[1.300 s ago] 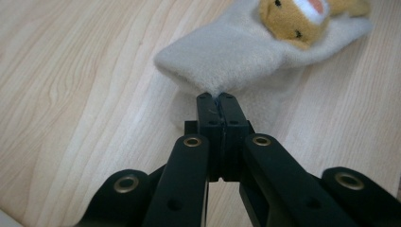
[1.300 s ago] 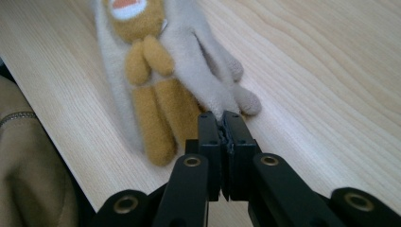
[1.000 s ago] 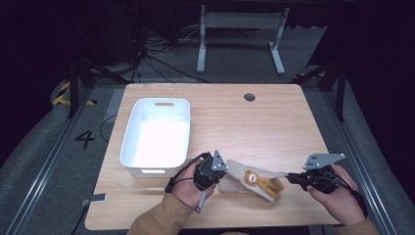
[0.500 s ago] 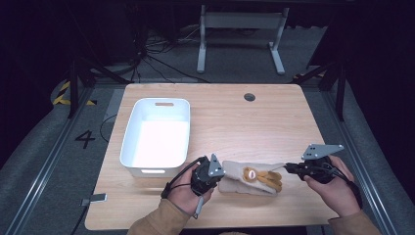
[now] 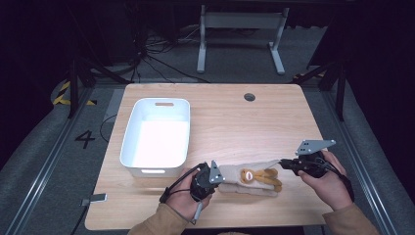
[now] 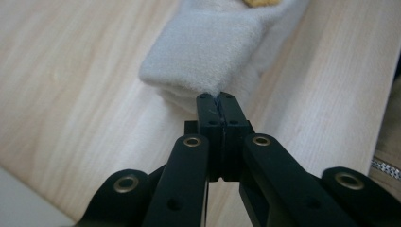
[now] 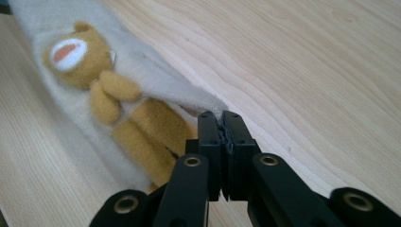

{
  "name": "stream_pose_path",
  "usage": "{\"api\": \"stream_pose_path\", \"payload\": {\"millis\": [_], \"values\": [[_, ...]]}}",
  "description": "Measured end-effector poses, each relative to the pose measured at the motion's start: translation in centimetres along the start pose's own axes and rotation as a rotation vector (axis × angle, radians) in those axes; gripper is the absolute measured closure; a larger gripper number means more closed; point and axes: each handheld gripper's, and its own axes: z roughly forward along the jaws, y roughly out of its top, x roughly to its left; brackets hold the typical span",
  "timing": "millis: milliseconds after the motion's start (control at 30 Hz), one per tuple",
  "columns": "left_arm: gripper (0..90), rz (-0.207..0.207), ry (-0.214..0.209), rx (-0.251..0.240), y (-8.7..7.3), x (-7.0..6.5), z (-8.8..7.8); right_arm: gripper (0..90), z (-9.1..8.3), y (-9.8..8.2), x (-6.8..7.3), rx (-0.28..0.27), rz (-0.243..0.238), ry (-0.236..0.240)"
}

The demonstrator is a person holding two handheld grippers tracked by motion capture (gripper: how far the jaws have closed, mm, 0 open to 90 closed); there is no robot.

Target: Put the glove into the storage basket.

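A cream cloth (image 5: 235, 172) with a brown toy bear (image 5: 255, 176) on it lies near the table's front edge, stretched between both grippers. My left gripper (image 5: 218, 180) is shut on the cloth's left end, and its jaws pinch the folded edge of the cloth (image 6: 213, 61) at the left gripper (image 6: 218, 98) tips. My right gripper (image 5: 283, 162) is shut on the cloth's far right corner. In the right gripper view, a thin flap of the cloth (image 7: 163, 78) runs into the right gripper (image 7: 221, 117), with the bear (image 7: 94, 80) lying beside it.
A white bin (image 5: 128, 139) stands at the left of the wooden table (image 5: 235, 122), just behind my left hand. A round cable hole (image 5: 250, 97) sits near the table's far edge. Dark floor and a metal stand lie beyond.
My right gripper has drawn slightly away and up with the cloth's corner, pulling that edge taut. The left gripper has stayed almost still.
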Motion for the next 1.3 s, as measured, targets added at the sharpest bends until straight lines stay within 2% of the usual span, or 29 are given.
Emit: {"api": "stream_pose_path", "payload": {"millis": [333,500,800,1133,1200,1300], "values": [[90.0,0.013,-0.075,0.082,-0.3,0.1,1.6,88.3,0.9,-0.7,-0.1,0.046,0.004,0.021],[90.0,0.015,-0.091,0.112,-0.4,0.1,2.2,88.3,1.3,-1.0,-0.3,0.060,0.015,0.027],[90.0,0.018,-0.108,0.135,-0.5,0.1,2.9,88.2,2.2,-1.6,-0.6,0.093,0.037,0.034],[90.0,0.012,-0.121,0.140,-0.4,0.2,3.0,87.5,2.5,-2.0,-0.7,0.111,0.052,0.052],[90.0,0.006,-0.131,0.129,-0.4,0.3,2.9,85.9,2.4,-2.1,-0.6,0.107,0.056,0.054],[88.5,-0.019,-0.146,0.088,-0.4,0.6,2.2,82.6,2.2,-2.1,-0.6,0.094,0.049,0.046]]}}
